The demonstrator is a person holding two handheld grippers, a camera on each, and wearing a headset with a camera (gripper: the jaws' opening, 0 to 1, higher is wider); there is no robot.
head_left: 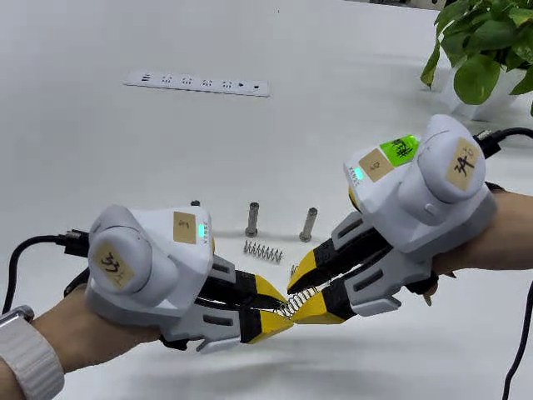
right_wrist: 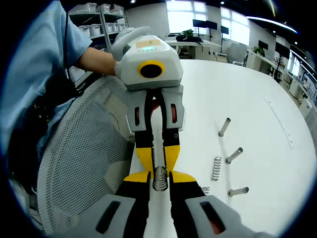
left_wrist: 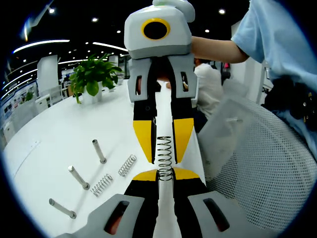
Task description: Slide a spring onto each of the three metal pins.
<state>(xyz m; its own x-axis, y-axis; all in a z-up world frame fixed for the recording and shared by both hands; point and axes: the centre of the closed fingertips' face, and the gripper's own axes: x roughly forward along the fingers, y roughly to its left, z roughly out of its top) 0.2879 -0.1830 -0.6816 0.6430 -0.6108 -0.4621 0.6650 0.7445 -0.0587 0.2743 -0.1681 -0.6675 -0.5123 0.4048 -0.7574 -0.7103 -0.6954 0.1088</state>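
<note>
The left tongs (left_wrist: pixel 165 174) and the right tongs (right_wrist: pixel 159 177) are meeting tip to tip, each pinching an end of one spring (left_wrist: pixel 165 153) just above the near part of the desk (head_left: pixel 100 167). It is looking light, bendy and likely to flick away. A gentle grip across the coils near one end is probably suiting it best, leaving the other mouth free. The pins (head_left: pixel 252 218) are standing just beyond, with a loose spring (head_left: pixel 263 250) lying near them and crowding the approach. A power strip (head_left: pixel 198 83) is lying far off.
</note>
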